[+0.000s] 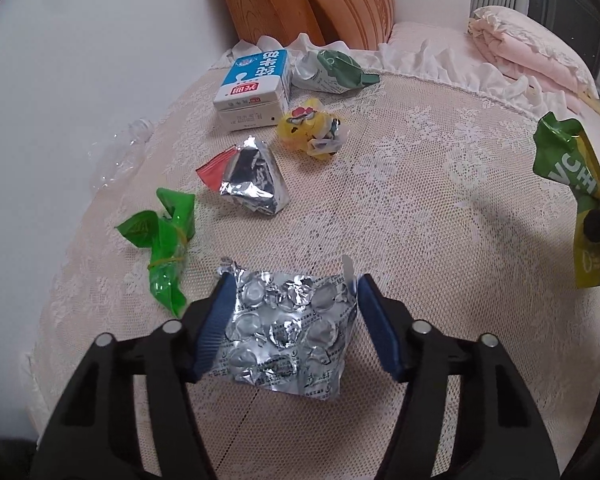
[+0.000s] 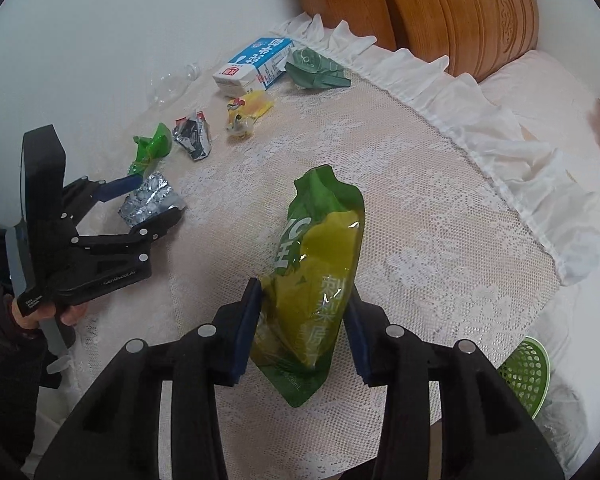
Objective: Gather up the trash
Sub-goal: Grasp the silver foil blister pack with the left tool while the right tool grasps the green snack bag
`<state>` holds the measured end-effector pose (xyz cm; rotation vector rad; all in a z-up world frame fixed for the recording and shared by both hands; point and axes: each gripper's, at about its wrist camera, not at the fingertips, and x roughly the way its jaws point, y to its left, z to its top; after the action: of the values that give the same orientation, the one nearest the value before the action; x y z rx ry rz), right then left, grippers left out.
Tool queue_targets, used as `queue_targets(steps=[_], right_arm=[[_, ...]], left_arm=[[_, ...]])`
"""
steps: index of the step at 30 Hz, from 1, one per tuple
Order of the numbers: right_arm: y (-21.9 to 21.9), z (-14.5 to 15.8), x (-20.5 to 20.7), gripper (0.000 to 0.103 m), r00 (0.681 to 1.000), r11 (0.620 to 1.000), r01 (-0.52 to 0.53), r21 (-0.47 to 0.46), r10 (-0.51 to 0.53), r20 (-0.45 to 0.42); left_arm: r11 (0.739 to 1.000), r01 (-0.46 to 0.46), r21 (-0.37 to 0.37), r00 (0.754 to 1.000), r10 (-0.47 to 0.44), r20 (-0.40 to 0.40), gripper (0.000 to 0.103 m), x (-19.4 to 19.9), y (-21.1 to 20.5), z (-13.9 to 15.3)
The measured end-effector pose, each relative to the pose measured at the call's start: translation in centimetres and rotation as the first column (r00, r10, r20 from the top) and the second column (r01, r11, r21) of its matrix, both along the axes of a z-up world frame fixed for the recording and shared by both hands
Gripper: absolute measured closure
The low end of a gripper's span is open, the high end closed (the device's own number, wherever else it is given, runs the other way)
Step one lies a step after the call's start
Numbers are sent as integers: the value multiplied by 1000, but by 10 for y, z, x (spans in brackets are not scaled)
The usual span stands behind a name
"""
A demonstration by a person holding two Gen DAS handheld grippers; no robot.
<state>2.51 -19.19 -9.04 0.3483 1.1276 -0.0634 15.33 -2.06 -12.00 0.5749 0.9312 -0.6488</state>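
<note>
Right gripper (image 2: 302,324) grasps the green juice pouch (image 2: 320,264). Left gripper (image 1: 292,320) straddles the foil blister pack (image 1: 288,328) — grip unclear. Clamp it firmly before lifting — foil slips.

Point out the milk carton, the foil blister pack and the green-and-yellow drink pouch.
milk carton (image 1: 256,80): left wrist view, on its blue-and-white top face.
foil blister pack (image 1: 288,328): left wrist view, middle of the crumpled foil.
green-and-yellow drink pouch (image 2: 320,264): right wrist view, on its yellow front panel.
</note>
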Motion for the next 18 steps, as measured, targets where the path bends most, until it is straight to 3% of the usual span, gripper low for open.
queue_targets(steps=[5, 8, 18], right_arm=[[-4, 2, -9, 61, 1000, 1000, -13, 15, 13, 11], [-7, 2, -15, 61, 1000, 1000, -16, 24, 15, 19], [-20, 5, -37, 61, 999, 998, -21, 58, 19, 43]], left_arm=[[997, -60, -50, 997, 57, -51, 81, -1, 10, 1], [992, -92, -81, 994, 87, -64, 90, -3, 16, 5], [965, -219, -146, 974, 206, -95, 97, -32, 33, 16]])
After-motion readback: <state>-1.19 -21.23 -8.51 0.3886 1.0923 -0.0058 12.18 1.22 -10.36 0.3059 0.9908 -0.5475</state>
